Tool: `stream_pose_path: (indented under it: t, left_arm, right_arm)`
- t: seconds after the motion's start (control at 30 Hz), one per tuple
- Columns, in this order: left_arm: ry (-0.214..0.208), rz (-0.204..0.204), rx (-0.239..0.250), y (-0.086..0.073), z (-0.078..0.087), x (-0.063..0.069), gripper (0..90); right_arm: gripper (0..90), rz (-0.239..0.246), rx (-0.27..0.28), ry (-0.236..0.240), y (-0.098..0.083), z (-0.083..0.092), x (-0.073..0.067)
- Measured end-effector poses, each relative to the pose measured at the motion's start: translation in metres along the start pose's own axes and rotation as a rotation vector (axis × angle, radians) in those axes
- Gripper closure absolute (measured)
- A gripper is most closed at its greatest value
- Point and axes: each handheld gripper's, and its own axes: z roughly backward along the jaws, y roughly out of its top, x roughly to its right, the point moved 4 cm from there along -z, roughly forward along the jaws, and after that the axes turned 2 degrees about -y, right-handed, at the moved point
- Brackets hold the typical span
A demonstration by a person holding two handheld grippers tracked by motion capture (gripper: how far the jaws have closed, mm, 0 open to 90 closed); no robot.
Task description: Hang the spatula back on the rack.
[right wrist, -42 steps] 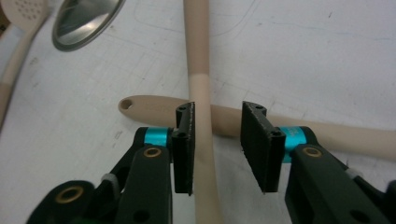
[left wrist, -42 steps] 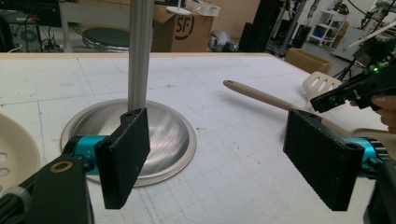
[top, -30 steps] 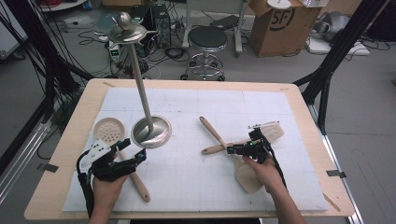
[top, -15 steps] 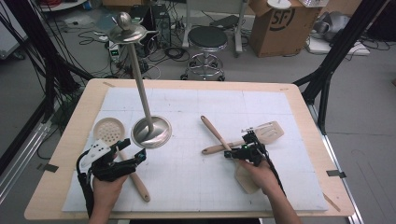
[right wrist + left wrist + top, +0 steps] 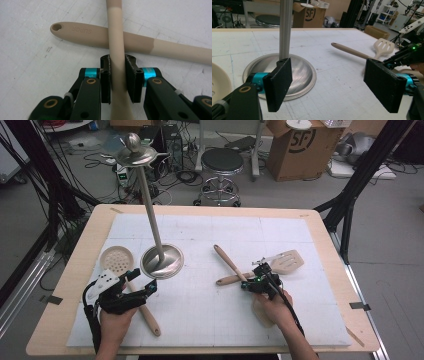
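The right gripper [image 5: 117,82] has just been closing and now pinches the handle of a spoon [image 5: 115,37] at the near right. Its long axis runs away from the jaws, over the spatula [image 5: 286,261] handle lying crosswise beyond. At the near left, the left gripper [image 5: 141,281] hovers agape beside the stand [image 5: 161,261] base

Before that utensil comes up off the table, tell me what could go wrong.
1. The right claw has just been closing on a beige handle that crosses over the slotted spatula's handle. Lifting may drag or flick the spatula.
2. The grip sits partway along the handle, so the utensil could pivot and sag.
3. The tall metal stand leans. The open left claw beside its base might nudge it.
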Motion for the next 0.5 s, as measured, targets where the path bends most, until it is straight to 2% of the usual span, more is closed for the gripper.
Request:
stream_pose_path:
  t: [0.27,0.3,0.43,0.5]
  left_arm:
    - [0.000,0.004,0.002,0.000,0.001,-0.001,23.6]
    - [0.000,0.005,0.002,0.000,0.001,-0.001,23.6]
    - [0.002,0.008,0.003,0.000,0.001,-0.002,23.6]
    - [0.003,0.007,0.004,0.000,0.001,-0.002,23.6]
  right_arm:
    - [78.4,0.051,0.038,-0.034,-0.002,0.002,-0.004]
    - [78.5,0.028,0.055,0.000,-0.003,0.003,-0.005]
    - [78.5,0.035,0.090,0.004,-0.001,0.008,-0.009]
    - [78.5,0.033,0.126,0.032,0.001,0.012,-0.011]
